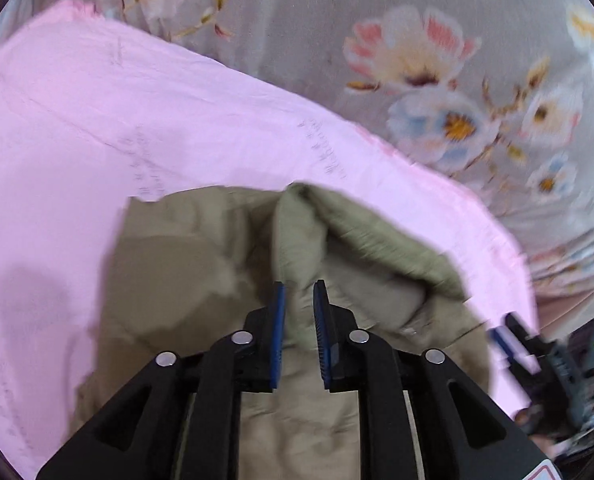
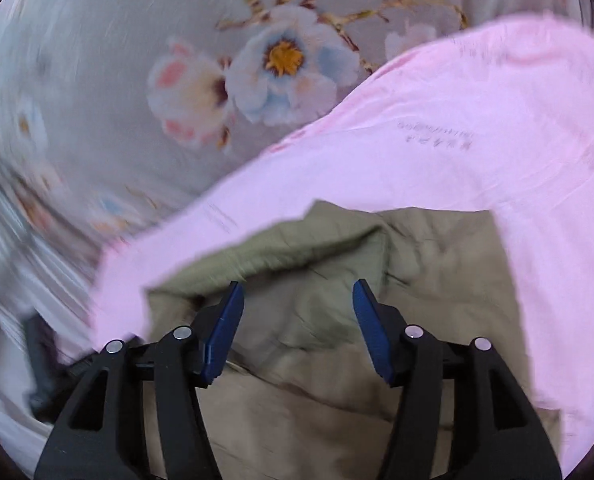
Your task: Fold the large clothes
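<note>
An olive-green garment (image 1: 201, 280) lies crumpled on a pink sheet (image 1: 97, 120). In the left wrist view a raised fold of it (image 1: 297, 232) runs up from between the blue pads of my left gripper (image 1: 299, 294). The jaws stand a narrow gap apart and do not clamp the fold. In the right wrist view my right gripper (image 2: 297, 300) is open wide just above the olive-green garment (image 2: 317, 308), with nothing pinched. A rolled edge of the cloth (image 2: 281, 252) lies just beyond its fingertips. The right gripper also shows blurred at the left view's right edge.
The pink sheet (image 2: 477, 128) is spread over a grey bed cover printed with flowers (image 2: 281, 60), which also fills the far side of the left wrist view (image 1: 437, 80). Dark blurred clutter sits at the lower right (image 1: 577, 380).
</note>
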Motion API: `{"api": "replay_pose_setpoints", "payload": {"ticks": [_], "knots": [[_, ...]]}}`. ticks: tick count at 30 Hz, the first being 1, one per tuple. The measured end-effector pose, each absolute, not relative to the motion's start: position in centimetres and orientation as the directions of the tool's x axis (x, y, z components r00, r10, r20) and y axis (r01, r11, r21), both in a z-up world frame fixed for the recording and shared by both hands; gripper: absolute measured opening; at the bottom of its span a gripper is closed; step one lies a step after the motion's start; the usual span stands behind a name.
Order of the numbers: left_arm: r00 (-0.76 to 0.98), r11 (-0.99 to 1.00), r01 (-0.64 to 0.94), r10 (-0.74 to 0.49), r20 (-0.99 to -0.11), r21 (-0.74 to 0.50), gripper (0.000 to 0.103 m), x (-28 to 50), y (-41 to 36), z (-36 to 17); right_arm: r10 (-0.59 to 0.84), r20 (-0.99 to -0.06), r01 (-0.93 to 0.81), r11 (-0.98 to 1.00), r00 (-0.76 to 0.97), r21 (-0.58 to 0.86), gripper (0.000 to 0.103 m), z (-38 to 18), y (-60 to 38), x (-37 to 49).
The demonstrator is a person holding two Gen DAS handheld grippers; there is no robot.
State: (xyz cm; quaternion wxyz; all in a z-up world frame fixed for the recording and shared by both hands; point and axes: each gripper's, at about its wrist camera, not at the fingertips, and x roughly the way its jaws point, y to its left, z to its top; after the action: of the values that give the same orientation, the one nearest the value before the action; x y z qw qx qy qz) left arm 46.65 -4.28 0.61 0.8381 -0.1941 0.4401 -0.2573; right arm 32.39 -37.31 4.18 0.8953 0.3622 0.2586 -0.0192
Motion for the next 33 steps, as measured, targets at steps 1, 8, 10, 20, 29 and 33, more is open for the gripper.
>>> {"api": "replay_pose_setpoints", "payload": {"ticks": [1, 8, 10, 20, 29, 33], "knots": [[0.453, 0.747, 0.246, -0.652, -0.608, -0.618, 0.026, 47.5, -4.3, 0.7, 0.186, -0.461, 0.217, 0.693, 0.868, 0.688, 0.056, 4.0, -38.0, 33.0], [0.329, 0.568, -0.002, -0.777, -0.537, -0.823, 0.031, 53.8, -6.8, -2.5, 0.288, -0.414, 0.272, 0.425, 0.864, 0.863, 0.056, 0.5, -40.9, 37.4], [0.319, 0.561, -0.054, -0.775, -0.546, -0.826, 0.031, 54.7, -7.2, -3.4, 0.287, -0.398, 0.287, 0.36, 0.871, 0.888, 0.055, -0.6, -41.5, 38.0], [0.354, 0.821, 0.209, -0.571, -0.741, -0.532, 0.0, 52.7, -9.1, -2.8, 0.092, -0.593, 0.277, 0.82, 0.8, 0.501, 0.007, 2.8, -35.8, 37.6], [0.463, 0.898, 0.267, -0.439, -0.77, -0.351, 0.002, 50.9, -10.3, -6.4, -0.095, -0.697, 0.334, 0.918, 0.711, 0.216, 0.002, -1.4, -33.5, 38.6], [0.525, 0.917, 0.281, -0.393, -0.755, -0.282, 0.002, 49.9, -10.9, -6.3, -0.11, -0.708, 0.333, 0.924, 0.697, 0.185, 0.003, -1.6, -33.0, 39.1]]}}
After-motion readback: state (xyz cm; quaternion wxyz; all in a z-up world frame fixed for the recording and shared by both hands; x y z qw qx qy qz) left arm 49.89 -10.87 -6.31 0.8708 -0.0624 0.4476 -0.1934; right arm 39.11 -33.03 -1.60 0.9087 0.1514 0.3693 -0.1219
